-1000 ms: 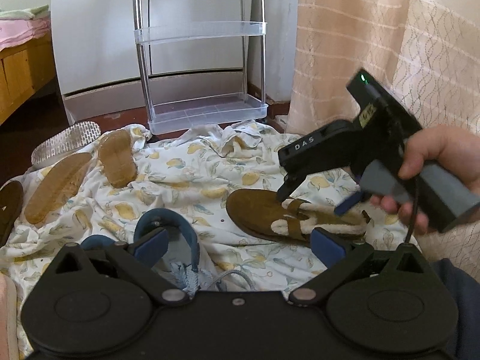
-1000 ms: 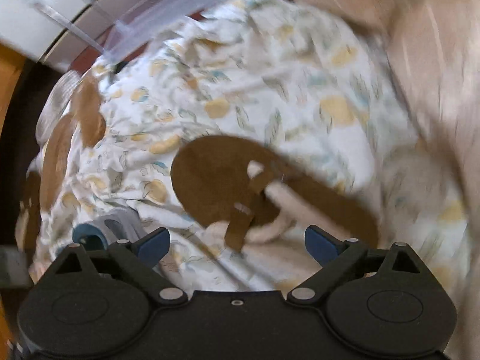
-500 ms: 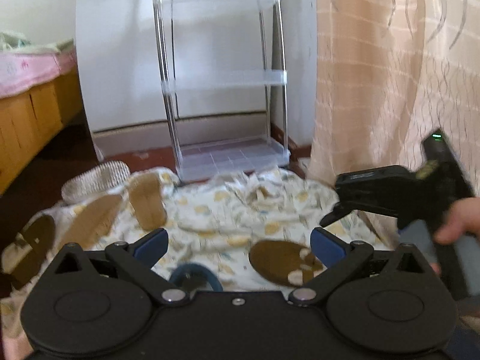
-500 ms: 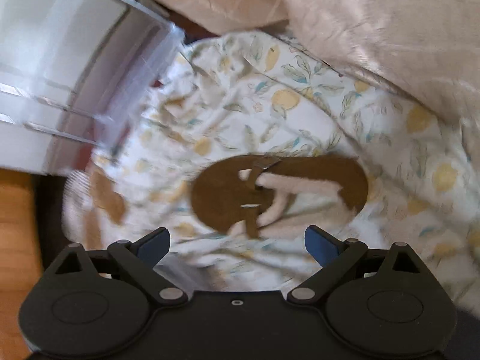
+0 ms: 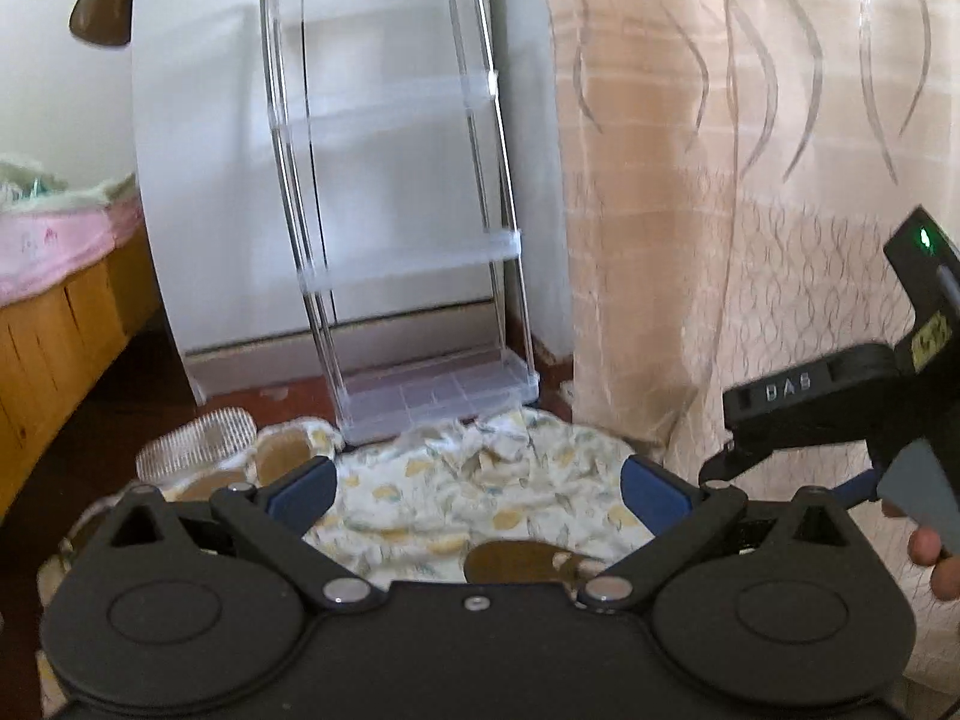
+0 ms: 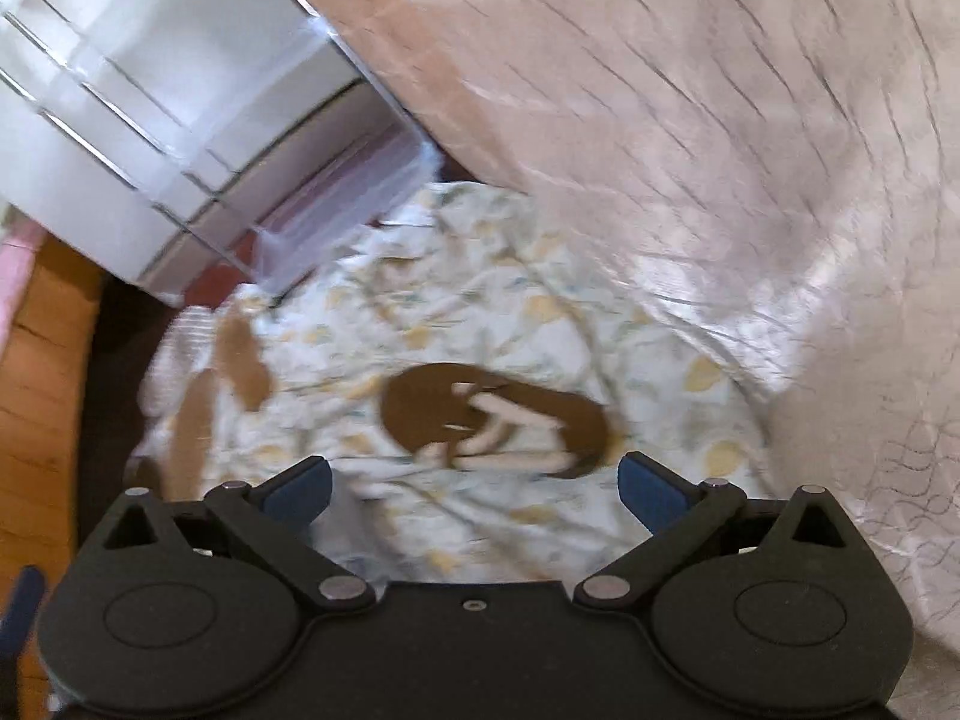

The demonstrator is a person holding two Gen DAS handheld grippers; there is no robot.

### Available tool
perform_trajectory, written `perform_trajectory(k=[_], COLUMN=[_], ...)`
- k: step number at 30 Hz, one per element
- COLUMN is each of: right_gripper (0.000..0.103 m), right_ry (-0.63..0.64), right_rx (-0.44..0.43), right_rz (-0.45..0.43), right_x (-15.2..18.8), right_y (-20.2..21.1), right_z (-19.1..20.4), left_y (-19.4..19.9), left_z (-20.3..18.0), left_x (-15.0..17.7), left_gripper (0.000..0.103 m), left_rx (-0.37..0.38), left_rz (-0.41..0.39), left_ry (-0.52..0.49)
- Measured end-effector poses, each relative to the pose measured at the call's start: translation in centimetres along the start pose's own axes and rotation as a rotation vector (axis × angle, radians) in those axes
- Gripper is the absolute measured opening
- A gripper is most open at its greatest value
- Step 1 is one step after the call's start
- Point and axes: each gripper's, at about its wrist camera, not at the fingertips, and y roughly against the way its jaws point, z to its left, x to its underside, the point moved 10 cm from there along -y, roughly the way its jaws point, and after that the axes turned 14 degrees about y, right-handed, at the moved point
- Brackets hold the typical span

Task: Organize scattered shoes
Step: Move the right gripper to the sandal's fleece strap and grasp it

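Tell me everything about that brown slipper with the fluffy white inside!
The brown suede-looking slipper with fluffy cream lining lies flat on the crumpled lemon-print sheet, sole down, straps up. Nothing grips it: the right gripper is above it, wide open. The picture is blurred, so finer details are unclear. In the left view only its toe end shows.

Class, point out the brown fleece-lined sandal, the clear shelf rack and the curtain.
brown fleece-lined sandal [image 6: 420, 414], right wrist view, on its brown footbed.
clear shelf rack [image 5: 414, 273], left wrist view, on a middle shelf.
curtain [image 5: 720, 192], left wrist view, on its fabric.
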Motion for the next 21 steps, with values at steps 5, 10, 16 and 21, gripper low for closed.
perform_trajectory(k=[5,10,16,21], right_gripper=[0.103,0.103,0.103,0.103], right_ry=[-0.083,-0.243,-0.427,-0.577], right_rx=[0.007,-0.056,-0.064,-0.023], right_rz=[0.066,0.091,0.032,0.008], right_x=[2.6,4.2,3.8,2.5], right_y=[-5.9,-10.9,-15.0,-18.3], right_z=[-2.6,-3.0,-2.0,-1.8], left_y=[-2.5,-4.9,-8.4,-11.5], left_z=[1.0,2.5,4.2,4.5], left_x=[2.4,3.8,5.1,4.9], left_gripper=[0.103,0.103,0.103,0.103], left_rx=[-0.009,-0.042,-0.036,0.015], left_rz=[0.044,0.071,0.114,0.139], left_ry=[0.040,0.028,0.008,-0.014])
